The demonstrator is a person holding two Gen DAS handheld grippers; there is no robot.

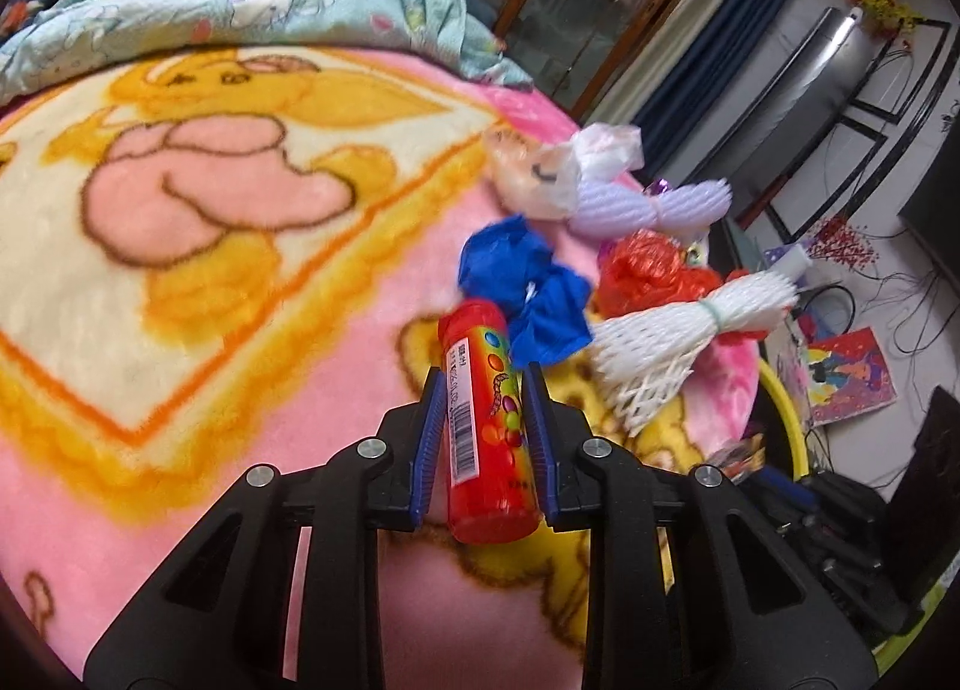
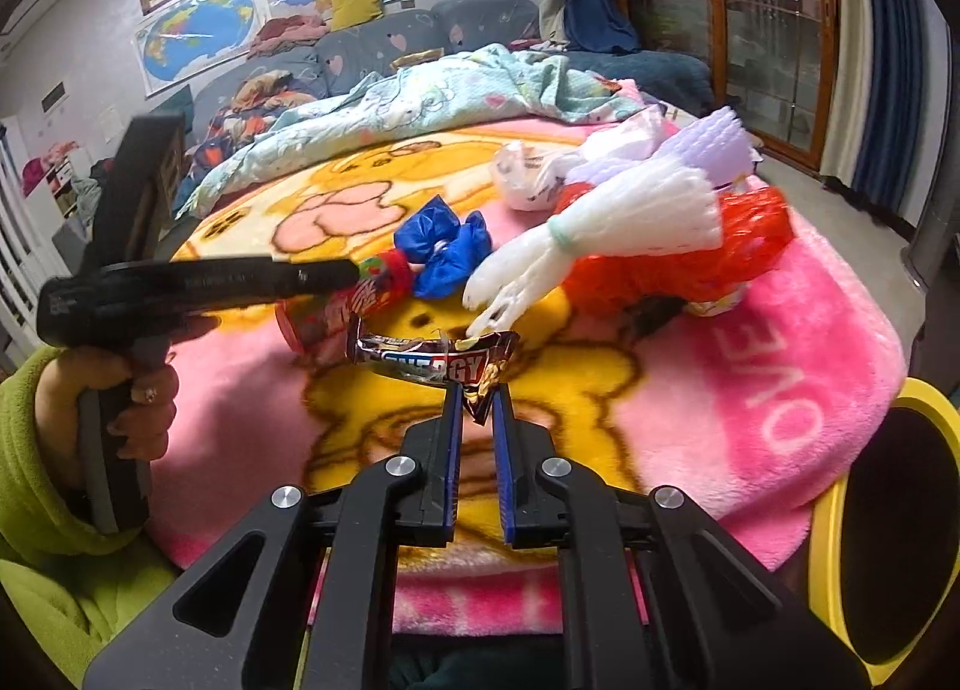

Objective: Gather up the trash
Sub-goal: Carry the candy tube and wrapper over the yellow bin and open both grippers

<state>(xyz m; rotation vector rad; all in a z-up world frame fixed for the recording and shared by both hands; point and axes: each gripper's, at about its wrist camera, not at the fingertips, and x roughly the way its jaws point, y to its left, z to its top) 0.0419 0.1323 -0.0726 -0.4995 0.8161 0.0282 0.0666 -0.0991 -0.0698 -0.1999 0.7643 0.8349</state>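
My left gripper (image 1: 483, 384) is shut on a red candy tube (image 1: 487, 420) with a barcode, held over the pink blanket. My right gripper (image 2: 478, 396) is shut on a crumpled dark snack wrapper (image 2: 432, 363) just above the blanket. On the blanket beyond lie a blue plastic bag (image 1: 528, 282) (image 2: 447, 252), a white foam net (image 1: 678, 348) (image 2: 606, 228), a red plastic bag (image 1: 648, 270) (image 2: 678, 264), a lilac foam net (image 1: 648, 204) (image 2: 702, 141) and a whitish bag (image 1: 540, 174) (image 2: 528, 174). The left gripper body (image 2: 198, 282) shows in the right wrist view, with the tube (image 2: 336, 312) at its tip.
A yellow-rimmed black bin (image 2: 888, 534) stands at the right below the blanket's edge; its rim shows in the left wrist view (image 1: 786, 420). A light-blue quilt (image 2: 420, 96) is bunched at the back. Cables and boxes (image 1: 852, 366) lie on the floor to the right.
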